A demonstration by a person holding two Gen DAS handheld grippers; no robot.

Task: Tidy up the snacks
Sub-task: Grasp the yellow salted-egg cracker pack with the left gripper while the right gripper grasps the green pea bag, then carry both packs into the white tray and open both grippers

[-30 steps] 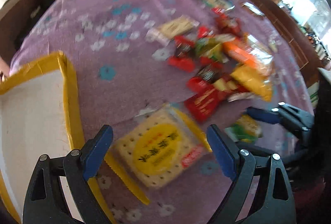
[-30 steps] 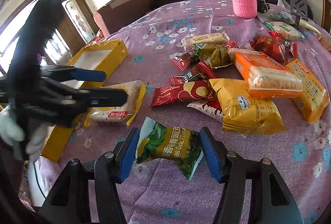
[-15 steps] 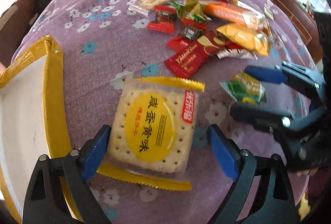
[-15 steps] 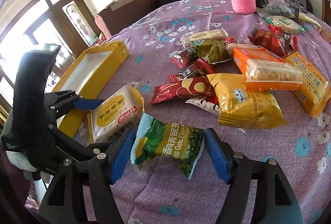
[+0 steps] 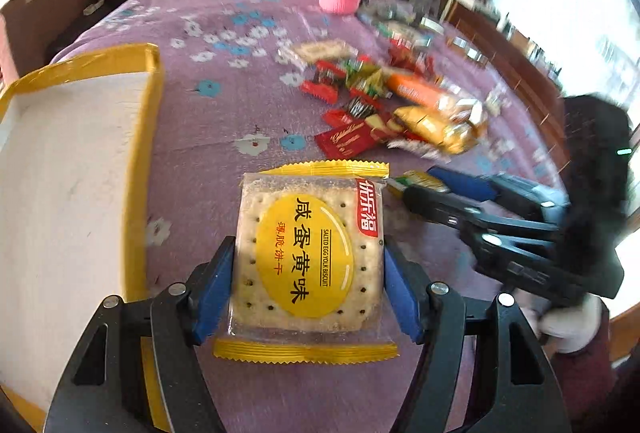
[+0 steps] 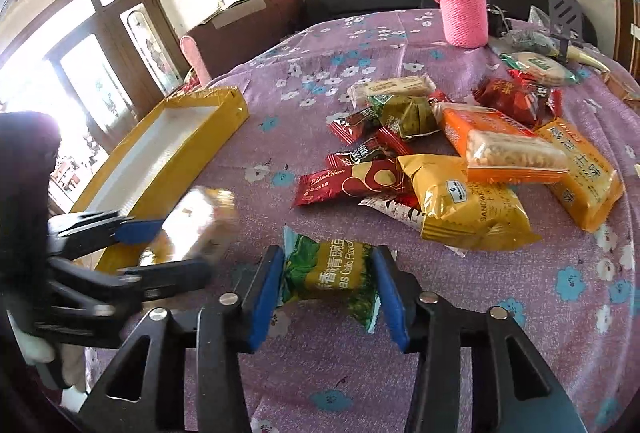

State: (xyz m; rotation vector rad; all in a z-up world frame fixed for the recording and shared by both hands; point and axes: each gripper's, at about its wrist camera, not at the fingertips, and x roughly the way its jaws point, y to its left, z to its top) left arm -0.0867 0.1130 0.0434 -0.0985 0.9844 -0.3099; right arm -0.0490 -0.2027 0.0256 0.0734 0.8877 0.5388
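Left wrist view: left gripper (image 5: 306, 273) clamps biscuit packet (image 5: 306, 257) beside bare-floored yellow box (image 5: 60, 169); right gripper (image 6: 328, 283) pinches green snack (image 6: 330, 273).

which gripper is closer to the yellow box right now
Left. The left gripper, holding the egg yolk biscuit pack, is right beside the yellow box; the right gripper, holding the green pea packet, is farther out.
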